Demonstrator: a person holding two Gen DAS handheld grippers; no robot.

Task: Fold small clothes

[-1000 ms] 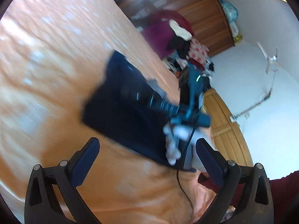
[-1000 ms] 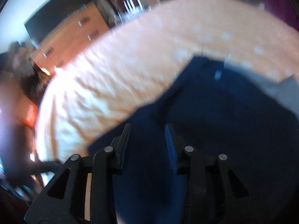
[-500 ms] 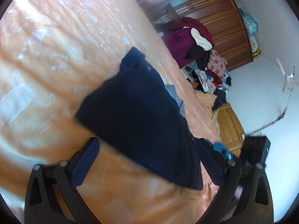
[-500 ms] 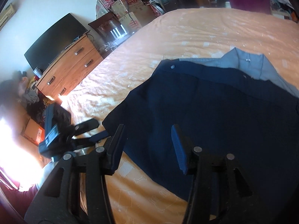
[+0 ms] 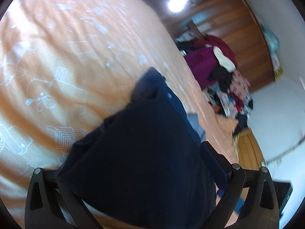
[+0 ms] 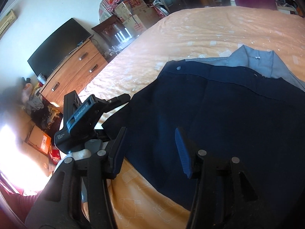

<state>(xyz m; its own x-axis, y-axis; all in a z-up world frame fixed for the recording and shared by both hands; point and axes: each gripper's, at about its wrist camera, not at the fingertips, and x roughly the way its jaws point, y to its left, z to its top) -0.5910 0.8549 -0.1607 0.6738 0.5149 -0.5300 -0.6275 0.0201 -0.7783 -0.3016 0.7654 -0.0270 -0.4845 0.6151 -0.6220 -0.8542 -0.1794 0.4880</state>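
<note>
And the left claw (image 5: 133, 171) has dropped right in on the navy garment (image 5: 144, 152): half a second back it hung clear with its pads showing, and now the dark cloth fills the space between its spread arms and hides the left pad altogether. From the right wrist view you can see that claw (image 6: 122, 98) reaching in at the garment's near-left corner. Whether it has bitten the fabric or only hovers over it, I cannot tell, since the left view is smeared with motion.

The right claw (image 6: 150, 150) sits spread wide over the near hem, holding nothing, with the cloth passing under its blue pad (image 6: 182, 150).

The garment itself lies flat on the orange bed (image 6: 209, 30), waistband and button (image 6: 178, 68) at the far side, and a grey garment (image 6: 255, 61) peeks out from beneath its far edge.

My read: both claws are lining up on the near edge, so the first fold looks about to begin, though nothing is folded yet.

Containers? None on the bed; the only ones are cardboard boxes (image 6: 133, 5) stacked by the far wall, contents not visible
</note>
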